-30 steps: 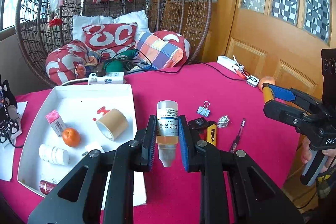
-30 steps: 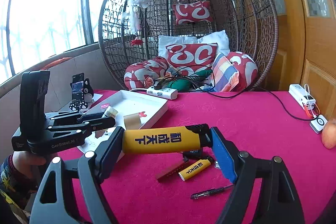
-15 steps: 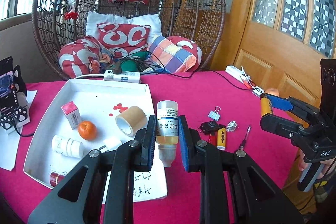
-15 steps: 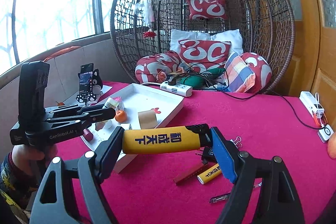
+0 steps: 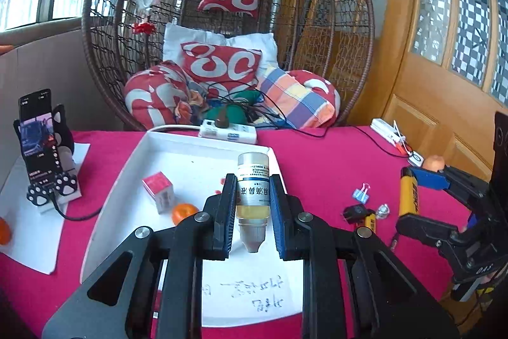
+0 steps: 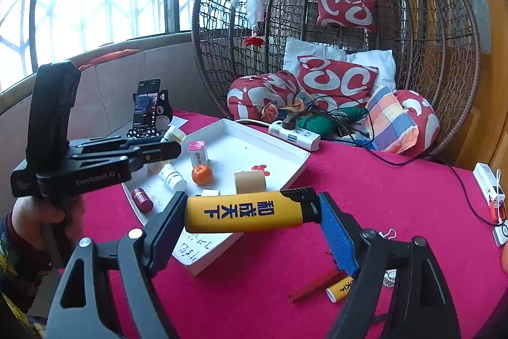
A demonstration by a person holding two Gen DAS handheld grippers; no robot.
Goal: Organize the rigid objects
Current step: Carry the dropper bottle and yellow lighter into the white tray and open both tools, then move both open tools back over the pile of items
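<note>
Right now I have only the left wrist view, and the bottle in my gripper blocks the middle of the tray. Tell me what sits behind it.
Observer: A brown tape roll sits in the tray, just right of the orange as the right wrist view shows it.
Operator: Report the corner under my left finger.
Observer: A white pill bottle lies there on its side.
Operator: Name anything else there.
Observer: A small red cylinder lies by the tray's near edge.
</note>
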